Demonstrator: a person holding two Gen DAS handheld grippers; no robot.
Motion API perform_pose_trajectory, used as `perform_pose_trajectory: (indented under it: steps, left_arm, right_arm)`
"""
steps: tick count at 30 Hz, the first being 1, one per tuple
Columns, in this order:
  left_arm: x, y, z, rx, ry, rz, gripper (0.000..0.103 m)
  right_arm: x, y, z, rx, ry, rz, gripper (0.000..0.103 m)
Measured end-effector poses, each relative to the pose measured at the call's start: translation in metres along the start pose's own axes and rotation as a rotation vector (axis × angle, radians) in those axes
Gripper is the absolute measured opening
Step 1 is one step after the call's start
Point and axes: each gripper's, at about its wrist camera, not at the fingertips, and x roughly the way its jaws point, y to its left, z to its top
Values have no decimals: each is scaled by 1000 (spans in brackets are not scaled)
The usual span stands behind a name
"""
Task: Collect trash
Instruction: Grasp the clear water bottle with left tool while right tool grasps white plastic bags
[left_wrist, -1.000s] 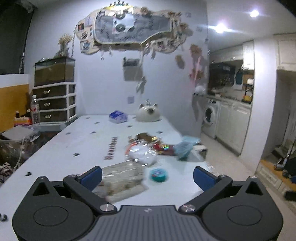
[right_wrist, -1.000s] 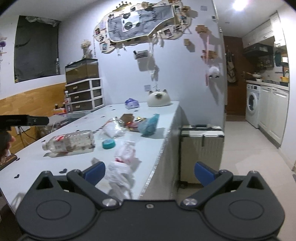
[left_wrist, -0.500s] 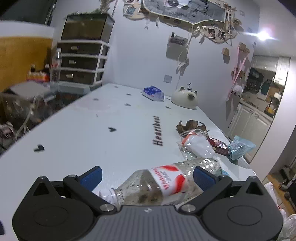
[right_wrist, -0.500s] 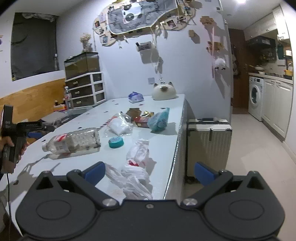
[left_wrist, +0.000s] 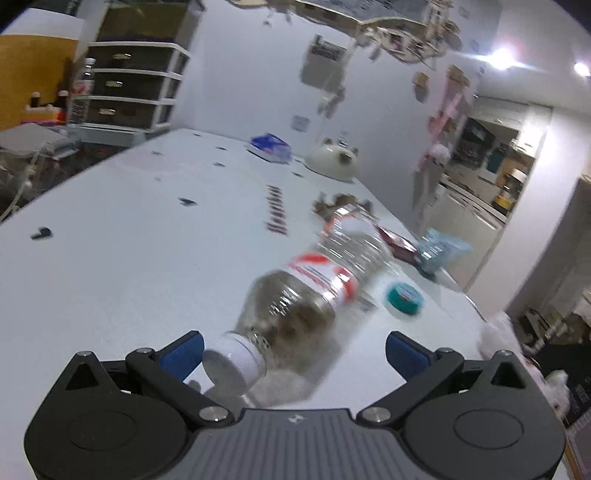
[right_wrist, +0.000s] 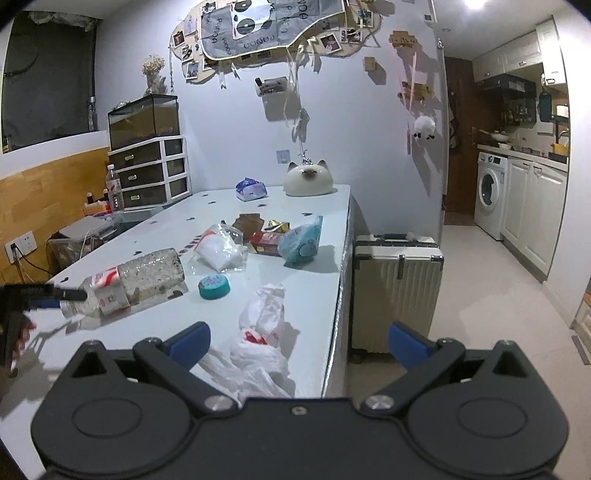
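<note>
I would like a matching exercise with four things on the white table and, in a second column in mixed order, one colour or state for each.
Things:
1. clear plastic bottle with red-and-white label
2. small round lid
3. crumpled thin plastic bag
4. cat-shaped ceramic container

Descriptions:
A. teal
B. lying on its side, white cap toward the left hand-held gripper
C. cream with a dark face, at the far end near the wall
D. white with red print, near the table edge

Pairs: 1-B, 2-A, 3-D, 4-C

Left claw (left_wrist: 294, 349) has closed in on the plastic bottle (left_wrist: 314, 291), white cap (left_wrist: 232, 365) now between its spread fingers.
</note>
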Motion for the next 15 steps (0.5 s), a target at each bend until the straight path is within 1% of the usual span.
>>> perform_pose_trajectory:
  steps: [4, 6, 9, 12, 14, 15]
  left_arm:
    - [-8, -27, -15, 61, 24, -56, 103]
    - [-10, -41, -22, 93, 34, -75, 103]
    - [-11, -55, -28, 116, 42, -64, 103]
    - [-11, -63, -24, 121, 43, -26, 102]
    - [-10, -68, -15, 129, 40, 18, 100]
    - [-10, -70, -10, 129, 38, 35, 100]
  right_arm:
    - [0, 6, 3, -2, -19, 22, 103]
    - [4, 9, 0, 2, -3, 37, 103]
    - [12, 11, -6, 20, 14, 53, 103]
    - [18, 9, -8, 38, 19, 58, 101]
    - [21, 3, -5, 77, 18, 53, 93]
    - [24, -2, -2, 106, 18, 51, 93]
